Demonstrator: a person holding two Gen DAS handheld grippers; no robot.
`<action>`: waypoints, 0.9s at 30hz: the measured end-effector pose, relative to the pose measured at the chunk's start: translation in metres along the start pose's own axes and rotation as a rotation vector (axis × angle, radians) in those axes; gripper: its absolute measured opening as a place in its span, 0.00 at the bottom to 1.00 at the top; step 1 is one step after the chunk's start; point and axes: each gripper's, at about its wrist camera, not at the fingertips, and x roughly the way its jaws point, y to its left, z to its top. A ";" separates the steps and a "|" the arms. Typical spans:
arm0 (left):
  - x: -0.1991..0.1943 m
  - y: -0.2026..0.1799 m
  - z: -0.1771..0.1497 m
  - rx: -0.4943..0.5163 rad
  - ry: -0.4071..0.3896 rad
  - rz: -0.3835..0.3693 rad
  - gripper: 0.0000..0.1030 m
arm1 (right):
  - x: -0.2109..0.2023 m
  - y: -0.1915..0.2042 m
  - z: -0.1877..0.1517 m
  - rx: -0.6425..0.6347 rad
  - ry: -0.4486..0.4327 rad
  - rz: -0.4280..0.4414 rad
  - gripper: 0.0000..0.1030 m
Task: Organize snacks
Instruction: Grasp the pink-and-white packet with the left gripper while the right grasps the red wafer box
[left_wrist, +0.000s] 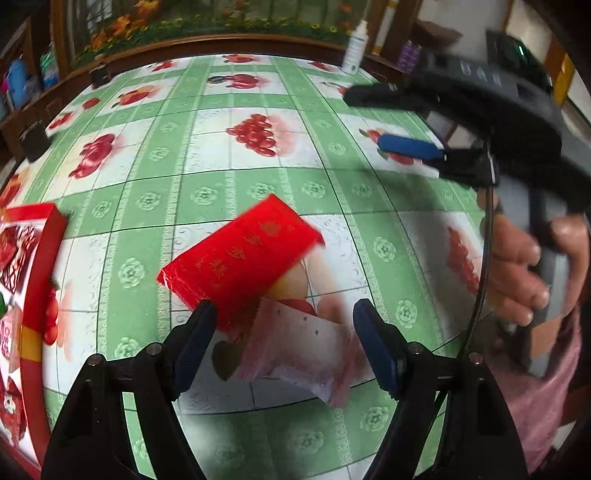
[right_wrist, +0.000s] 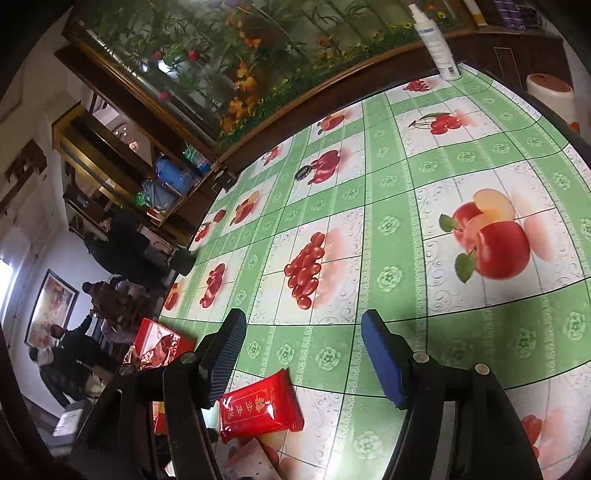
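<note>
Left gripper (left_wrist: 282, 341) jaws apart over pink snack packet (left_wrist: 295, 354), red snack packet (left_wrist: 240, 258) touching it, right gripper (right_wrist: 303, 354) also open and empty; both still outside red box (left_wrist: 37, 258), sorting unfinished.

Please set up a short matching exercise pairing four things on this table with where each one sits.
Things:
1. red snack packet
2. pink snack packet
3. red gift box
4. white spray bottle

Places:
A. far edge of the table
B. left edge of the left wrist view
C. nearest, between the left tongs
D. middle, overlapping the pink one

Pairs: 1-D, 2-C, 3-B, 4-A
</note>
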 end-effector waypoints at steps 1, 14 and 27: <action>0.001 0.000 -0.002 0.011 0.001 0.011 0.74 | 0.001 0.001 0.000 -0.003 0.002 -0.005 0.66; -0.006 0.059 -0.014 0.024 0.036 0.130 0.80 | 0.020 0.016 -0.014 -0.068 0.093 -0.005 0.66; -0.027 0.080 -0.011 0.100 -0.039 0.256 0.80 | 0.044 0.095 -0.068 -0.594 0.124 -0.120 0.66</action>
